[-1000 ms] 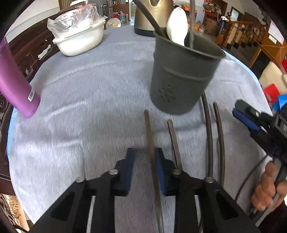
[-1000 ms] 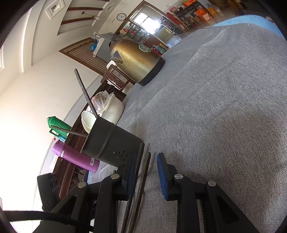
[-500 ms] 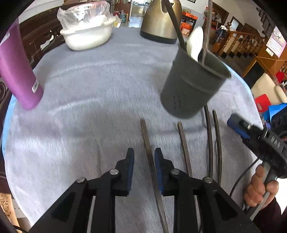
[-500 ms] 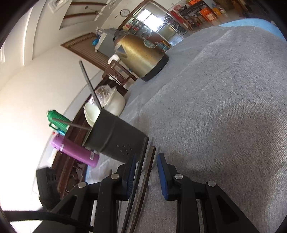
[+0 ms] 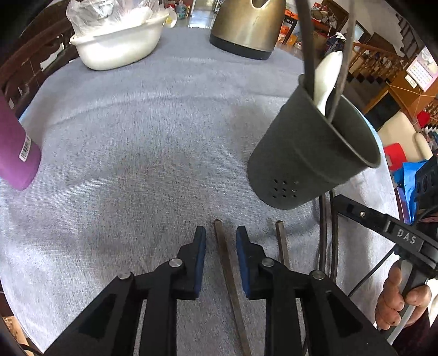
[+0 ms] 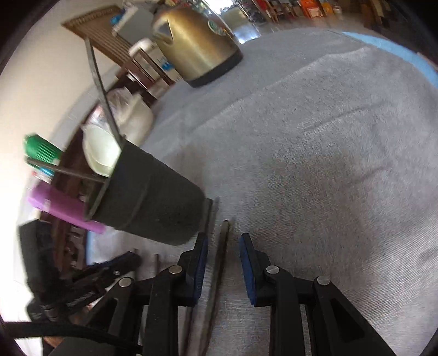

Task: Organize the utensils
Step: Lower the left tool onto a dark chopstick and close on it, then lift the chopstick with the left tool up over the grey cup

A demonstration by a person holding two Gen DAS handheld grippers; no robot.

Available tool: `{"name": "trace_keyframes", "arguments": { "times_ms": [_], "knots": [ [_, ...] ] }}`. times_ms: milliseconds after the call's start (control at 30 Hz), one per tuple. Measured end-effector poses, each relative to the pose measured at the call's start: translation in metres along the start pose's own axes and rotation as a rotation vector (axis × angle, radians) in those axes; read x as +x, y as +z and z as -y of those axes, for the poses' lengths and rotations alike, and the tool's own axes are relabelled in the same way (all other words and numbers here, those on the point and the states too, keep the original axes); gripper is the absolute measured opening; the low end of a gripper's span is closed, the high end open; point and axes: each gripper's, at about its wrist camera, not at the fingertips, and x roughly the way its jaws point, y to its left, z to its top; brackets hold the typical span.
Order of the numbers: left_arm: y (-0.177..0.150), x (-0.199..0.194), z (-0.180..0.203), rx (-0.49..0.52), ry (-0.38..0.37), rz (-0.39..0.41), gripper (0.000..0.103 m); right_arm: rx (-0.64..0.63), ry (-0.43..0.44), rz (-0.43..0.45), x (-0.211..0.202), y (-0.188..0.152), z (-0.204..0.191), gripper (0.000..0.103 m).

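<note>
On the grey cloth: your chopsticks are lying flat in front of the dark holder cup (image 5: 306,153), none of them lifted.
Left gripper (image 5: 220,247): your jaws sit narrow and are closing, with a brown chopstick (image 5: 228,271) running straight down the gap; the pads don't look like they're pressing it, there's daylight on both sides.
Second stick (image 5: 282,243): just to the right of your left jaws, flat on the cloth.
Right gripper (image 6: 223,253): narrow gap too, straddling a dark chopstick (image 6: 221,254) that lies on the table cloth (image 6: 314,164); no clear contact with either pad.
Holder cup: stands just beyond both sets of tips, already has a white spoon (image 5: 325,79) and a couple of dark sticks poking out.
Your right hand (image 5: 399,301): wrapped round the handle at the edge of the left camera.
Background stuff: gold kettle (image 5: 246,24), white basin (image 5: 117,43), purple bottle (image 5: 16,153).
</note>
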Motion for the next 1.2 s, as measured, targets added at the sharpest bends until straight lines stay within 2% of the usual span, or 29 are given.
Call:
{"name": "trace_keyframes", "arguments": {
  "times_ms": [100, 200, 267, 367, 433, 700, 867, 1033, 1200],
  "knots": [
    [0.006, 0.004, -0.004, -0.002, -0.004, -0.013, 0.011, -0.026, -0.079, -0.032, 0.007, 0.004, -0.011, 0.022],
    [0.014, 0.011, -0.008, -0.007, -0.013, -0.021, 0.009, -0.104, -0.182, -0.047, 0.012, 0.005, -0.026, 0.013],
    [0.014, 0.012, -0.009, -0.003, -0.021, -0.021, 0.009, -0.145, -0.221, -0.048, 0.015, 0.004, -0.035, 0.012],
    [0.012, 0.010, -0.013, -0.021, -0.038, -0.012, 0.007, -0.148, -0.216, -0.029, 0.010, 0.003, -0.036, 0.006],
    [0.008, 0.003, -0.017, -0.027, -0.054, 0.009, 0.007, -0.151, -0.222, -0.002, -0.001, 0.001, -0.034, 0.006],
    [0.007, -0.058, -0.023, -0.030, -0.085, 0.160, 0.005, -0.130, -0.097, 0.174, -0.066, 0.003, -0.038, 0.006],
    [-0.002, -0.122, -0.003, 0.026, -0.085, 0.297, 0.005, -0.124, 0.010, 0.333, -0.116, -0.001, -0.048, 0.006],
    [-0.008, -0.176, 0.019, 0.065, -0.083, 0.434, 0.005, -0.142, 0.061, 0.469, -0.156, -0.010, -0.068, 0.006],
    [-0.015, -0.204, 0.028, 0.072, -0.089, 0.521, 0.005, -0.166, 0.093, 0.589, -0.184, -0.015, -0.086, 0.006]
  ]
}}
